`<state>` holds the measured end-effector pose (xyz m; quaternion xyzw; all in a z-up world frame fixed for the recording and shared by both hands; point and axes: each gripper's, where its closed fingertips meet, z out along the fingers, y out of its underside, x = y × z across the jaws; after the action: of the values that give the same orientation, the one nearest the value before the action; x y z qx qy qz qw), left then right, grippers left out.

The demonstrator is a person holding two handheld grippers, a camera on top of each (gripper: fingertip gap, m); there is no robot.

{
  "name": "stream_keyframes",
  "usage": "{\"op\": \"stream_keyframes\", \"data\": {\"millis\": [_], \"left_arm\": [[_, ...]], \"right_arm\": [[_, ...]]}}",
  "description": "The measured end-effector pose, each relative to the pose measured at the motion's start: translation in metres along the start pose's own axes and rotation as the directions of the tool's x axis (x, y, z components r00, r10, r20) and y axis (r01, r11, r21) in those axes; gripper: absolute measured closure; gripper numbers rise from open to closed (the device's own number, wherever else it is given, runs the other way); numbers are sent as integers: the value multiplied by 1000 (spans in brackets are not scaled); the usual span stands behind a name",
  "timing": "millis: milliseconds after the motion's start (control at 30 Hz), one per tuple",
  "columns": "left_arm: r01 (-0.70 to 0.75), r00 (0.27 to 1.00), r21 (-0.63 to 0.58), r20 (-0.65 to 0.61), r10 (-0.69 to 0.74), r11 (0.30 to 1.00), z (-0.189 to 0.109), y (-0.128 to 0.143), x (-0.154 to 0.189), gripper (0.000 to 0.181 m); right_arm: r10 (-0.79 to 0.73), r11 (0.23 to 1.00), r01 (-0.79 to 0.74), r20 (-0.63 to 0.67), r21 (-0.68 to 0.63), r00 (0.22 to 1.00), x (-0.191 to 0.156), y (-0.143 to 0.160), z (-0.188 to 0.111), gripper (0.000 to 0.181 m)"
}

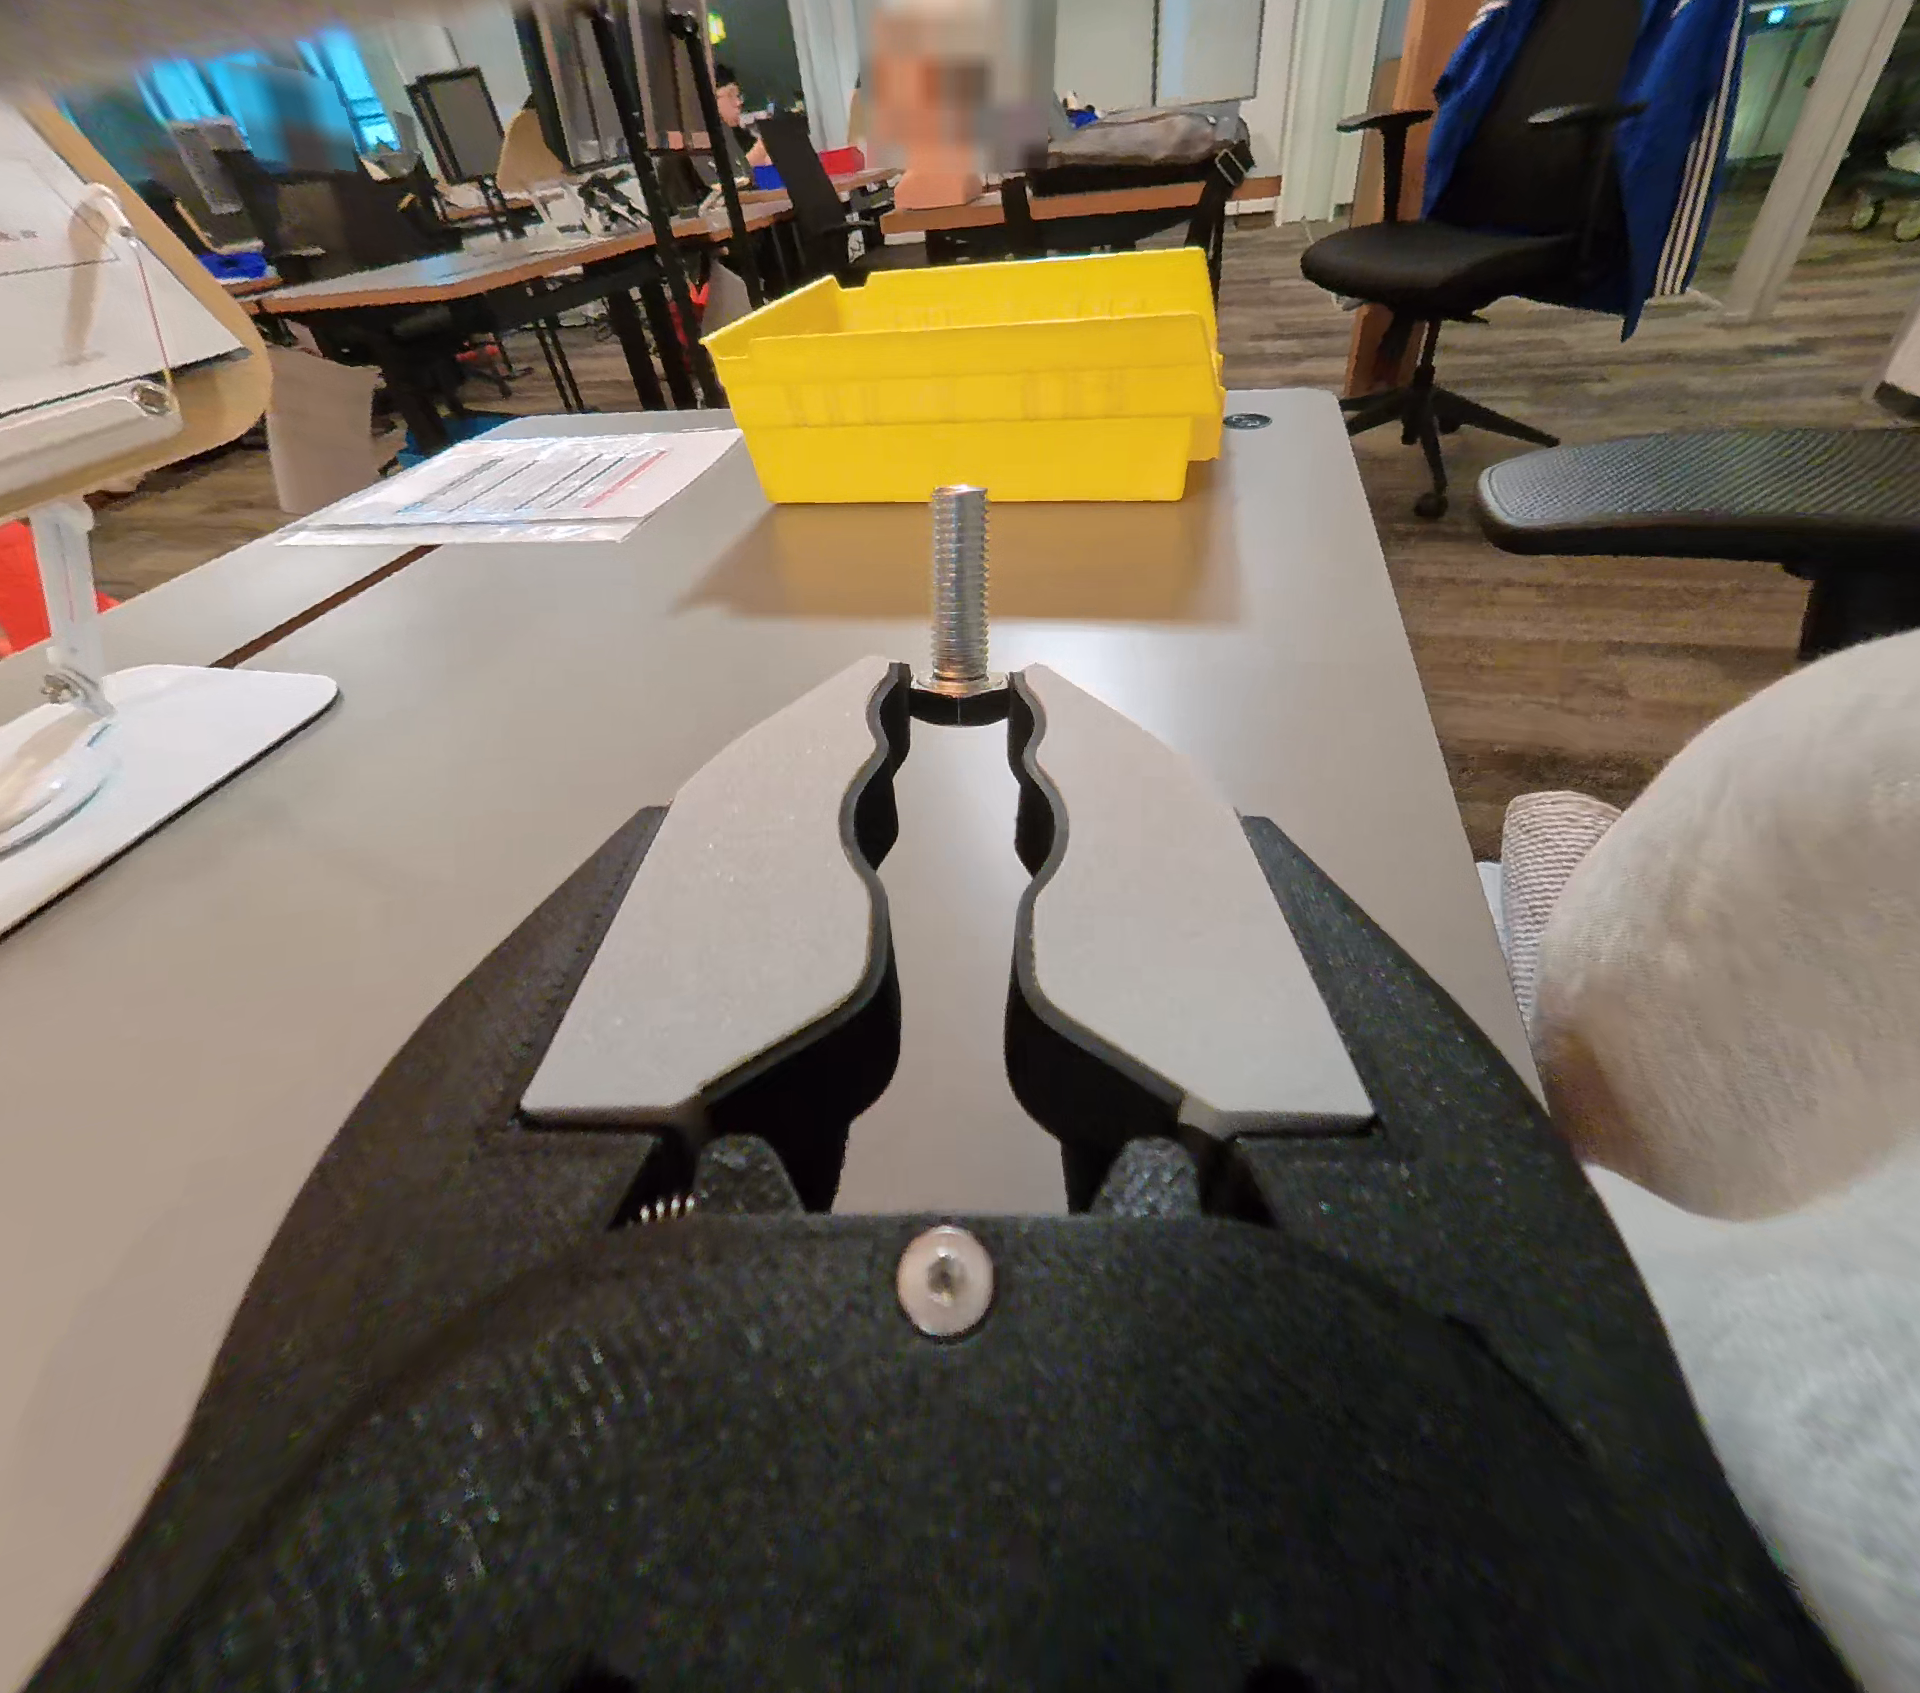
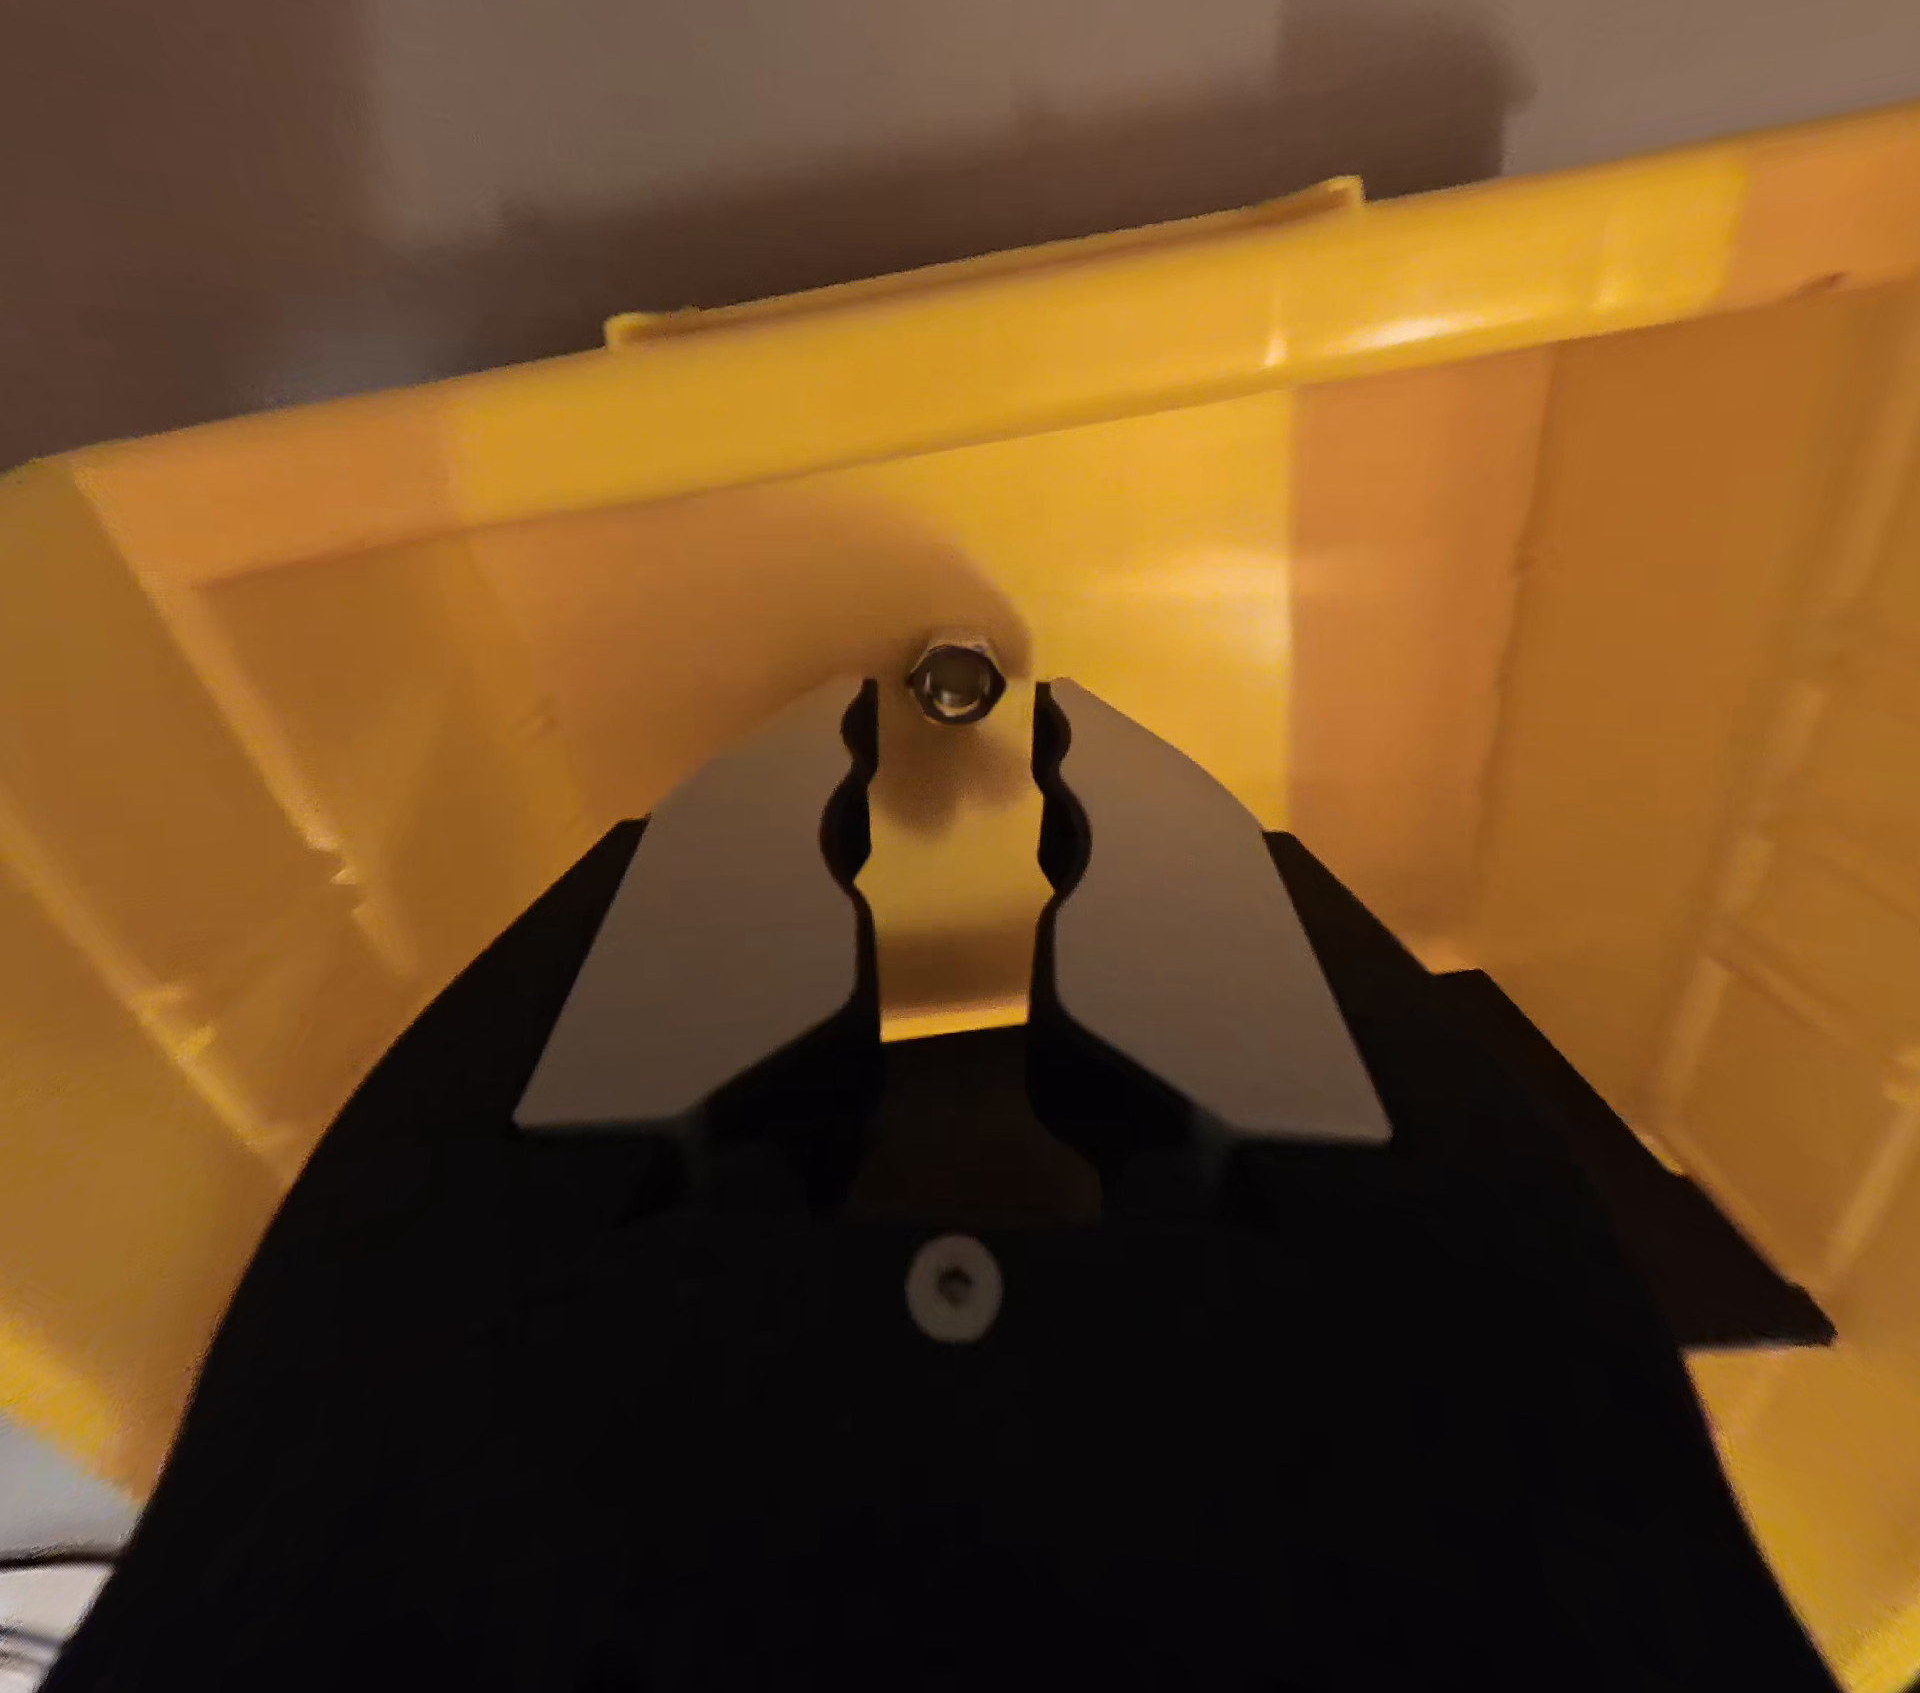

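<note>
My left gripper (image 1: 958, 693) is shut on the head of a silver bolt (image 1: 958, 583). The bolt stands upright with its threaded shaft pointing up, above the grey table (image 1: 520, 760). A yellow plastic bin (image 1: 966, 438) stands on the table beyond it. In the right wrist view my right gripper (image 2: 956, 689) is down inside the yellow bin (image 2: 935, 396). Its jaws are open with a small metal nut (image 2: 953, 696) between the fingertips, and I see a gap on both sides of the nut.
A sheet in a clear sleeve (image 1: 520, 485) lies left of the bin. A white stand base (image 1: 156, 750) is at the left edge. The table's right edge drops to a chair armrest (image 1: 1704, 490) and an office chair with a blue jacket (image 1: 1538, 189). A pale sleeve (image 1: 1745, 916) is at the right. There is about 45 cm between the tips of the two grippers.
</note>
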<state>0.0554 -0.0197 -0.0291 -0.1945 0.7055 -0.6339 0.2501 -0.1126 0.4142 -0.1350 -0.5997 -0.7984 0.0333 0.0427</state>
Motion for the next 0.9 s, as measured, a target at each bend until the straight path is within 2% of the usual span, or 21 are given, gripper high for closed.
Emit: {"op": "stream_keyframes", "data": {"millis": [100,233,367,467,600,700,800,900], "left_arm": [[12,1000,-1,5,-12,1000,0,2,-2,162],[19,1000,4,4,-19,1000,0,2,-3,162],[16,1000,2,-6,-16,1000,1,2,1,162],[20,1000,11,-12,-20,1000,2,1,4,162],[72,997,53,-15,-72,996,1,-6,4,161],[139,990,93,-23,-137,986,0,-11,3,162],[196,981,143,-30,-194,970,-3,-18,-1,162],[261,965,221,-44,-258,940,-10,-25,-7,162]], "right_arm": [[-10,1000,10,-3,-9,1000,2,0,4,162],[3,1000,-2,-30,23,1000,2,-4,-7,162],[90,993,-81,-113,84,989,-5,-6,-53,162],[186,979,-164,-188,124,964,-33,0,-105,162],[333,943,-315,-265,111,905,-102,25,-166,162],[461,885,-461,-292,72,838,-171,48,-197,162],[594,792,-610,-263,24,761,-253,63,-211,162],[681,708,-704,-207,-60,703,-330,66,-214,162]]}}
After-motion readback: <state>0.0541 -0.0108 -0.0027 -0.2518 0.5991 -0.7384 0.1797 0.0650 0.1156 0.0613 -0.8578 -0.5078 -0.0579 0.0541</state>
